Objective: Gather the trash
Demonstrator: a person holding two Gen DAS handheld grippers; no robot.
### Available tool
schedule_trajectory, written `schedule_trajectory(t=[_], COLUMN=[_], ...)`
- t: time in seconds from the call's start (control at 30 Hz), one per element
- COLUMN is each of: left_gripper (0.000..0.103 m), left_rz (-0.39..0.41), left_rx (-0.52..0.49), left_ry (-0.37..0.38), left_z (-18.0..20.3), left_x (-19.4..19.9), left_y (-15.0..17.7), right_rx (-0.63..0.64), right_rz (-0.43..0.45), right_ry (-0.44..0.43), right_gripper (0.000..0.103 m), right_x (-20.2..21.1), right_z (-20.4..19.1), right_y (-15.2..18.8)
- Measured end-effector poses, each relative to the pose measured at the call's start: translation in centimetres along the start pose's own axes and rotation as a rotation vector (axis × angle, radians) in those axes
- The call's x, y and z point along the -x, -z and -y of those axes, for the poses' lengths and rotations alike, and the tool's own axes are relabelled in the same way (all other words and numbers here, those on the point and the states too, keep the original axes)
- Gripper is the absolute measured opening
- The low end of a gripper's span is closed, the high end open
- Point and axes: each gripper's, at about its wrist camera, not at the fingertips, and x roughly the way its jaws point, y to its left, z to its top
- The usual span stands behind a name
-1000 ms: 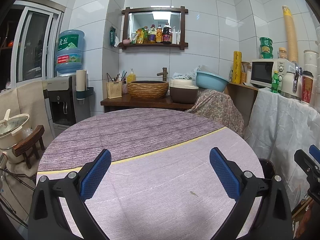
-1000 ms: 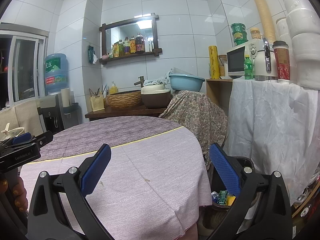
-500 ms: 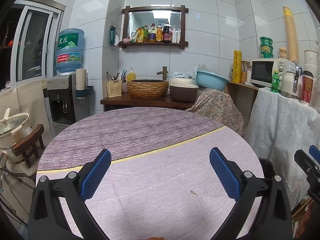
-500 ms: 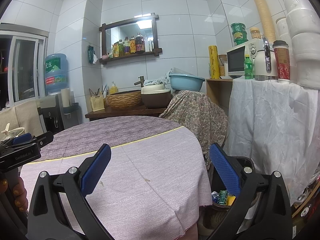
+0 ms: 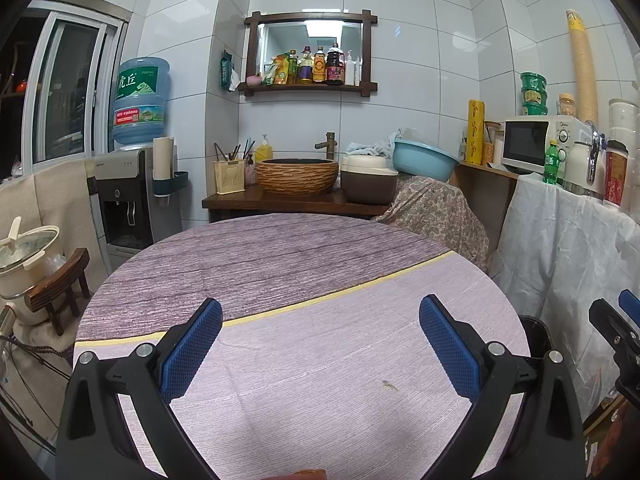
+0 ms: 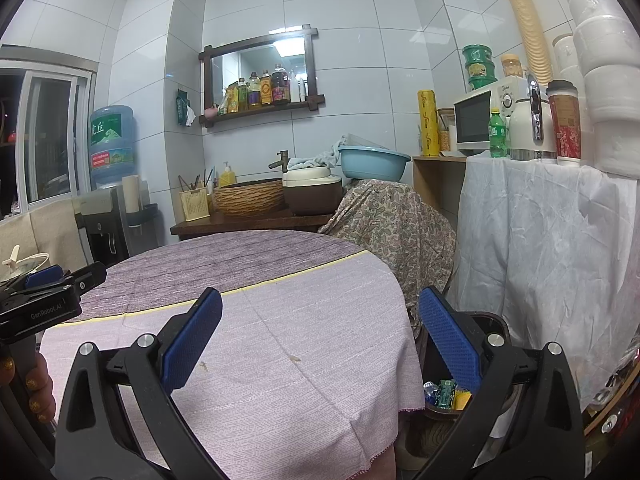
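Hovering wide open and empty over the round lilac-clothed tabletop (image 5: pixel 320 360), left claw (image 5: pixel 320 344) and right claw (image 6: pixel 320 340) risk missing the small brown crumb (image 6: pixel 295 358) or dragging the cloth toward the dark trash bin (image 6: pixel 492 322) beside the right edge.

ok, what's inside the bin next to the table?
The bin holds wrappers: green, yellow and clear blue ones show. The right tool and the tablecloth cover the rest, so anything deeper is hidden.

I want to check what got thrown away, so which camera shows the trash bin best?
The right wrist view: the trash bin sits beside the table with wrappers visible inside. The left wrist view shows only its dark rim past the table edge.
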Motion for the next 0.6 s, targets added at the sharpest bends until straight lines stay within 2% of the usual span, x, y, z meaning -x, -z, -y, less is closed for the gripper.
schedule_trajectory(t=[0.6], left_gripper=[0.098], left_rz=[-0.001], left_rx=[-0.001], left_ry=[-0.001], left_z=[0.01], left_x=[0.01], left_y=[0.03], right_rx=[0.0], right_rz=[-0.004], right_ry=[-0.001], right_gripper=[0.097], right_x=[-0.08], right_z=[-0.03], right_y=[0.06])
